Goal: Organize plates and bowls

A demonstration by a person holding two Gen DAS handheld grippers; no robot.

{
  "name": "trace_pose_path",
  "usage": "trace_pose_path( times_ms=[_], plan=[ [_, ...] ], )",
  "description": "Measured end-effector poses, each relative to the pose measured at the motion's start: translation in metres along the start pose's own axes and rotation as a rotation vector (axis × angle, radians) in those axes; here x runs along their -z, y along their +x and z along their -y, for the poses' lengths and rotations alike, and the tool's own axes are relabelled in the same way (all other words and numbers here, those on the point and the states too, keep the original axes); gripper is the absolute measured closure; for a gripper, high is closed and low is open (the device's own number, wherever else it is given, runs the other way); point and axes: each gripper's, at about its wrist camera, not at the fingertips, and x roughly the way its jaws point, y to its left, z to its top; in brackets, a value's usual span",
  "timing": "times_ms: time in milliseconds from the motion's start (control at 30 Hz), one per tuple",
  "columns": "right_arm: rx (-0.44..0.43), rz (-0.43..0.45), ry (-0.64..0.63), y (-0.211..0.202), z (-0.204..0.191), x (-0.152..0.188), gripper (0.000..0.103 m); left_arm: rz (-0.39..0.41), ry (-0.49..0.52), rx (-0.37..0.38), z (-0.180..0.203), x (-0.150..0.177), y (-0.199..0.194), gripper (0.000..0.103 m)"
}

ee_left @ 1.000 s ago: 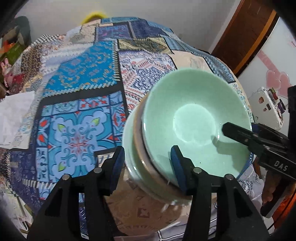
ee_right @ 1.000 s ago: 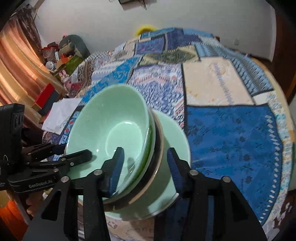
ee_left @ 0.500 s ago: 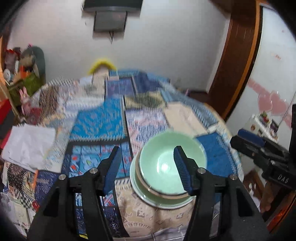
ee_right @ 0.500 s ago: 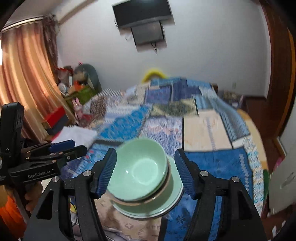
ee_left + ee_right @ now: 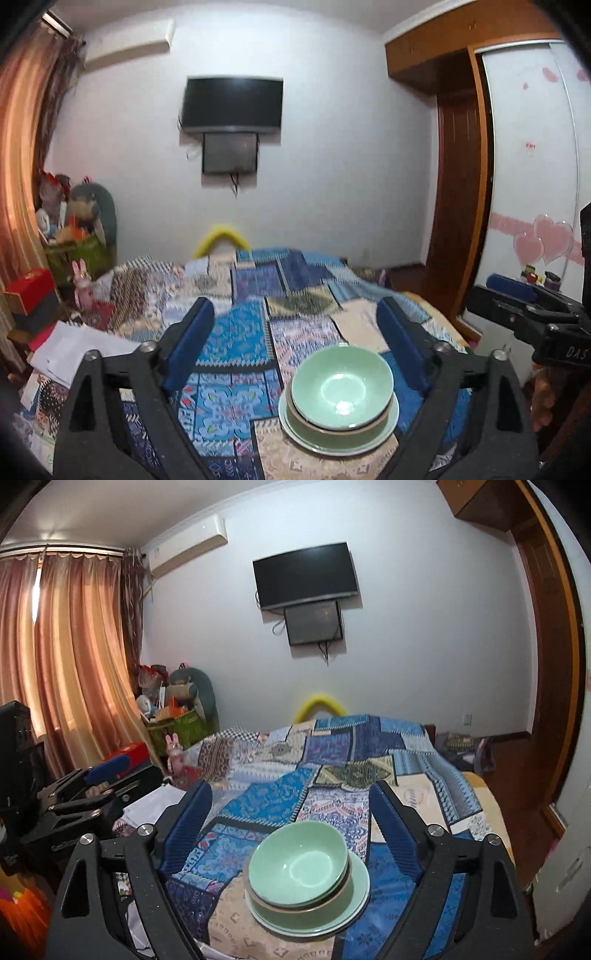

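A stack stands on the patchwork bedspread [image 5: 236, 402] near its front edge: a pale green plate [image 5: 295, 439] at the bottom, a brown-rimmed green bowl [image 5: 303, 421] on it, and a light green bowl [image 5: 341, 391] on top. My left gripper [image 5: 293, 306] hovers above and behind the stack, its jaws opening with nothing between them. In the right wrist view the same plate [image 5: 358, 882] and top bowl [image 5: 295, 864] lie below my right gripper [image 5: 290, 788], whose jaws are also opening with nothing between them. Each gripper shows at the edge of the other's view.
White paper [image 5: 70, 350] lies on the bed's left side, beside a red box [image 5: 29, 284] and a pile of toys [image 5: 74, 229]. A TV [image 5: 232, 103] hangs on the far wall. A wardrobe door [image 5: 532, 184] stands to the right and curtains [image 5: 66, 657] to the left.
Both grippers let go of the stack's rims, rose and drew back from it, and tilted up towards the room. Their jaws have widened. The stack stays on the bed.
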Motion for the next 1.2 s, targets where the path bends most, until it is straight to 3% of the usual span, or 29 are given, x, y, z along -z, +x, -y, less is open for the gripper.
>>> trace_pose_path(
  times_ms=[67,200,1200],
  plan=[
    [0.004,0.016,0.003,0.0,0.0,0.002,0.006,0.045,0.004,-0.025,0.001,0.001,-0.007,0.005],
    [0.008,0.029,-0.001,-0.002,-0.001,0.004,0.001,0.073,-0.007,-0.034,0.002,0.004,-0.011,0.0],
    [0.004,0.047,0.016,-0.012,0.001,0.013,0.0,0.036,0.008,-0.005,0.013,0.015,-0.003,0.0]
  ],
)
